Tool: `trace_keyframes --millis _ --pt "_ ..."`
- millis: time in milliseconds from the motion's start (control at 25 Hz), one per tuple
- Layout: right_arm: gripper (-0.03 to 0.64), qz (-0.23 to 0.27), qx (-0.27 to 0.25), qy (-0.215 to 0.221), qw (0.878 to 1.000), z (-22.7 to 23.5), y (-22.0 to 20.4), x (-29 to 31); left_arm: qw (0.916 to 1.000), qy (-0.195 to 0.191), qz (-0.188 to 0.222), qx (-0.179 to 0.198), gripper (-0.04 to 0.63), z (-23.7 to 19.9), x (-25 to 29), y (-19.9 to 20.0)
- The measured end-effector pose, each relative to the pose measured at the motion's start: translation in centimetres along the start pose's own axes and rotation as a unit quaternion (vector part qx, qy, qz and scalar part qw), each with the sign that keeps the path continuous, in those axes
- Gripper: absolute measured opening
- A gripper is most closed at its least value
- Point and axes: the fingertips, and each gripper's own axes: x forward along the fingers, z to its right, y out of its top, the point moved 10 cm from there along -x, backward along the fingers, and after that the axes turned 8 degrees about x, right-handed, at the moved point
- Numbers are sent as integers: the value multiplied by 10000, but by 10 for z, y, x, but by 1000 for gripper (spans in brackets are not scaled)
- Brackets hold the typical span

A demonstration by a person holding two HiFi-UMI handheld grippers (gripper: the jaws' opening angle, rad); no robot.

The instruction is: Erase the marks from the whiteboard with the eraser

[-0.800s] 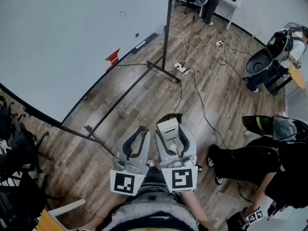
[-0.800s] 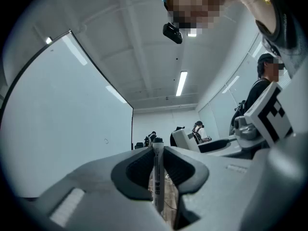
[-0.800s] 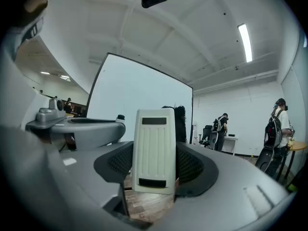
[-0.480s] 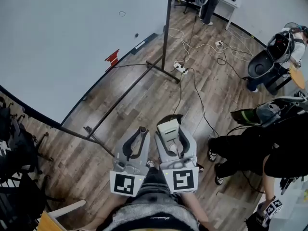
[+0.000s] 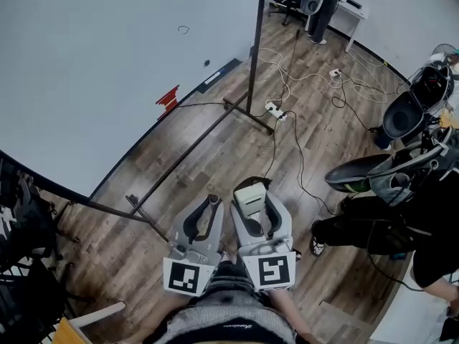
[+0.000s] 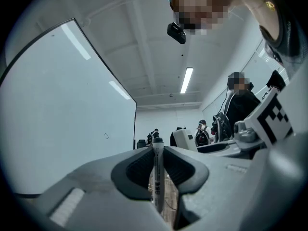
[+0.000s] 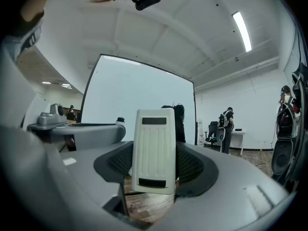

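Power strip [image 5: 273,110] lay at 1 o'clock. Right claw [image 5: 253,196] clamped the eraser [image 7: 154,150], axis toward 12 o'clock. Left claw [image 5: 210,206] clamped a marker [image 6: 157,172].

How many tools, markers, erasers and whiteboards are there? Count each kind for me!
2 tools: left tool and right tool
1 marker, gripped in the left tool
1 eraser, gripped in the right tool
1 whiteboard
Total: 5
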Motion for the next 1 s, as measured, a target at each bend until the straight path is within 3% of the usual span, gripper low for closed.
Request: trace_keyframes --millis 480,1000 --pt "262 154 -135 627 9978 97 48 149 9972 660 10 339 77 -58 154 0" --pt "262 -36 -87 1154 9933 189 55 245 9925 1160 -235 295 77 -64 270 -26"
